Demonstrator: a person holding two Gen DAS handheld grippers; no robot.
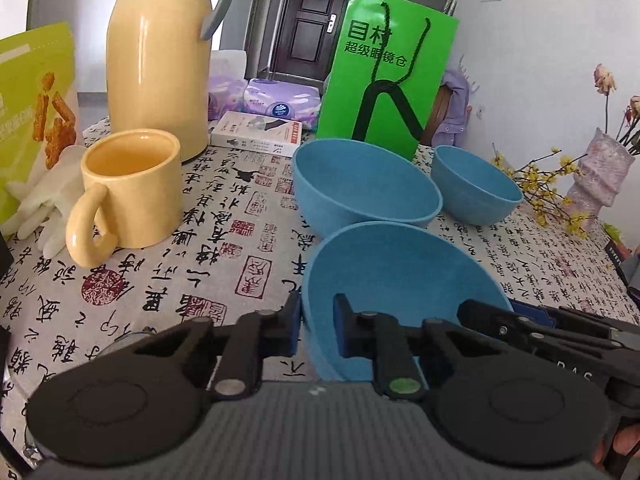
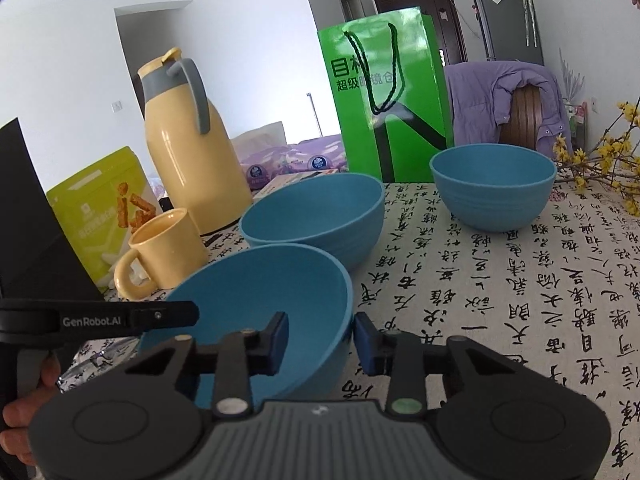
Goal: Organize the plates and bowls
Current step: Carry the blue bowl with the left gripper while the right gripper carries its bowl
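Observation:
Three blue bowls are on the calligraphy tablecloth. The nearest bowl (image 1: 396, 280) (image 2: 264, 304) is tilted and lifted at its near side. My left gripper (image 1: 318, 328) straddles its left rim, one pad outside and one inside. My right gripper (image 2: 320, 344) straddles its right rim the same way. Both pairs of jaws stand close to the rim; contact with the wall is hard to confirm. A second bowl (image 1: 366, 184) (image 2: 316, 216) sits upright just behind it. A third, smaller bowl (image 1: 476, 188) (image 2: 494, 190) sits further right.
A yellow mug (image 1: 136, 188) (image 2: 166, 248) and yellow thermos (image 1: 160, 52) (image 2: 188, 160) stand at the left. A green paper bag (image 1: 388, 76) (image 2: 384, 96) stands behind the bowls. A snack pouch (image 1: 32, 108), white gloves (image 1: 48, 200), tissue packs (image 1: 280, 98) and a vase with flowers (image 1: 600, 168) ring the table.

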